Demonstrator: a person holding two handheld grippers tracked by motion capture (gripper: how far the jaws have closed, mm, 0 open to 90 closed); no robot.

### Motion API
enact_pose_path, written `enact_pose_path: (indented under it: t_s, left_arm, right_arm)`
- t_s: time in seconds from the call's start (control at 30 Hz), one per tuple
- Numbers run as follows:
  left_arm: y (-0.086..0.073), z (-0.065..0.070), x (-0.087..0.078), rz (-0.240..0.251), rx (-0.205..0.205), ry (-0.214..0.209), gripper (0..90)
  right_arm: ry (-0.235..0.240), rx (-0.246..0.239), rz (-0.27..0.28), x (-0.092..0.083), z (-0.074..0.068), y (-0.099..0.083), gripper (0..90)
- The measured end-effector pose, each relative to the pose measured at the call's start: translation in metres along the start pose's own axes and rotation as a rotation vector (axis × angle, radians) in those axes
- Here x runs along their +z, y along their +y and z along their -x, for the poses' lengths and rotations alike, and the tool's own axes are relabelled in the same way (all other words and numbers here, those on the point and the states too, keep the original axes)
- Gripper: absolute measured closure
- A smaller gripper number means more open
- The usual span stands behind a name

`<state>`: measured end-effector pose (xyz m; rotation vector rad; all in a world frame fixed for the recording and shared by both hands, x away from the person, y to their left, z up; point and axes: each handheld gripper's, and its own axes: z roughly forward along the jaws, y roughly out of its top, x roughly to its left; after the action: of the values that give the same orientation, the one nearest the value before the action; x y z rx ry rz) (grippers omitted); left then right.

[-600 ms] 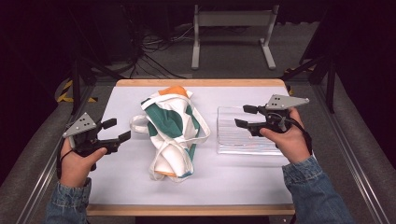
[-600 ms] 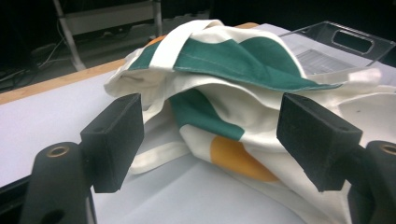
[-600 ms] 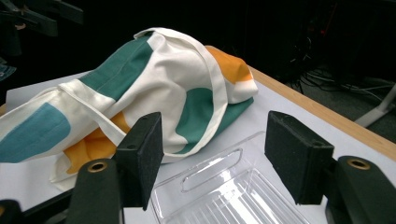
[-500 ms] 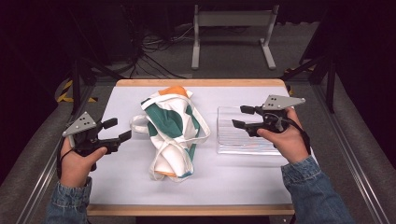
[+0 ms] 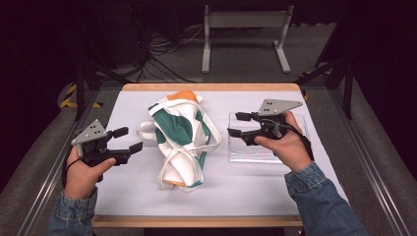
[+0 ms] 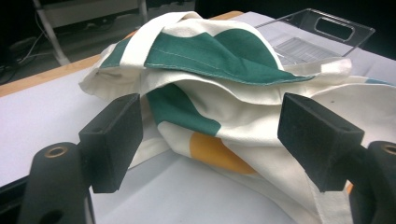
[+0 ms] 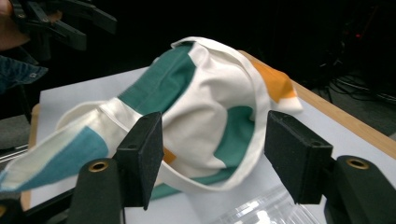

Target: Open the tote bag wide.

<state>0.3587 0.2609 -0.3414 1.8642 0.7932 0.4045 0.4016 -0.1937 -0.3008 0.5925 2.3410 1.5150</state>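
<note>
Bag [image 5: 183, 140]: lying crumpled mid-table, beside clear tray [image 5: 265, 152], untouched. Left gripper [image 5: 129, 139] and right gripper [image 5: 236, 124]: both gaping, holding nothing, flanking it. Work is seemingly only beginning; grasping and handling are all remaining.

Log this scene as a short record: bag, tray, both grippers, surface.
bag: crumpled cloth tote bag, white with green and orange patches, lying mid-table
tray: clear plastic tray, right of the bag
left gripper: open, left of the bag, holding nothing
right gripper: open, above the tray, holding nothing
surface: white table with a wooden edge
</note>
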Motion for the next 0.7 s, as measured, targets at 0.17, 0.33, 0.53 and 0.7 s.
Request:
enact_pose_path:
  t_s: [0.17, 0.33, 0.53, 0.7]
  left_arm:
    - [-0.001, 0.003, 0.002, -0.005, 0.009, -0.017, 21.1]
    - [0.000, 0.008, 0.005, 0.003, 0.024, -0.049, 20.6]
    - [0.001, 0.013, 0.008, 0.003, 0.034, -0.077, 22.0]
    - [0.002, 0.016, 0.011, -0.005, 0.052, -0.089, 22.1]
  right_arm:
    - [0.060, -0.018, -0.021, 0.019, -0.009, 0.008, 37.3]
    - [0.108, -0.033, -0.044, 0.036, -0.020, 0.013, 37.0]
    - [0.157, -0.025, -0.069, 0.049, -0.028, 0.014, 36.6]
    - [0.187, -0.029, -0.084, 0.058, -0.034, 0.013, 39.0]
